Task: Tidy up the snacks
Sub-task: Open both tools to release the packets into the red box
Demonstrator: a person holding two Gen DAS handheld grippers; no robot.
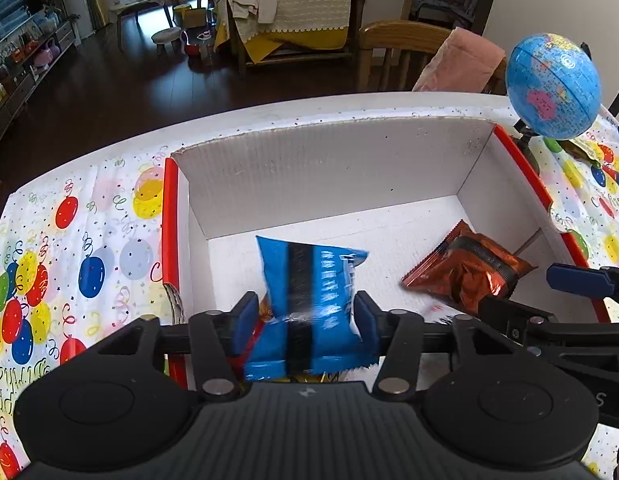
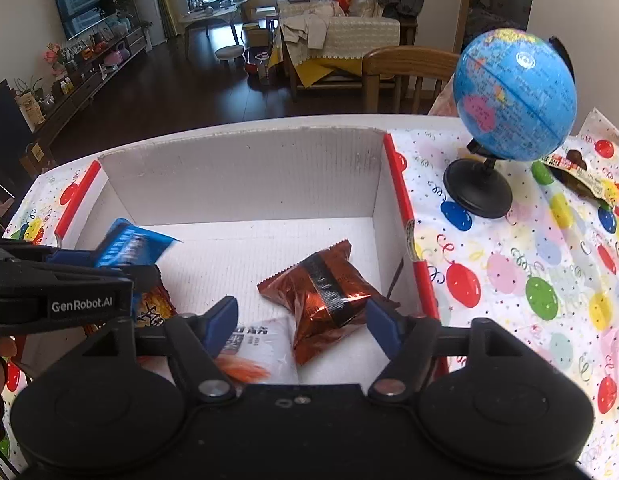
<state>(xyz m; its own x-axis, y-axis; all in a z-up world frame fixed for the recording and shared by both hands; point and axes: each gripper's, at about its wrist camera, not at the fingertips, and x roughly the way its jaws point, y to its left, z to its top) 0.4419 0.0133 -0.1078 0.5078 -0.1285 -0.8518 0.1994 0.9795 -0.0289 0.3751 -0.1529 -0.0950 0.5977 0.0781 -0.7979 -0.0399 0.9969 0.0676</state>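
Note:
A white cardboard box with red edges stands on the table; it also shows in the right wrist view. My left gripper is shut on a blue snack packet and holds it over the box's near left part; the packet also shows in the right wrist view. A brown-orange snack packet lies on the box floor. My right gripper is open just above it, not touching; it shows at the right of the left wrist view. Other packets lie beneath in the box.
A blue globe on a black stand sits on the balloon-print tablecloth right of the box. A dark snack wrapper lies behind the globe. A wooden chair stands beyond the table.

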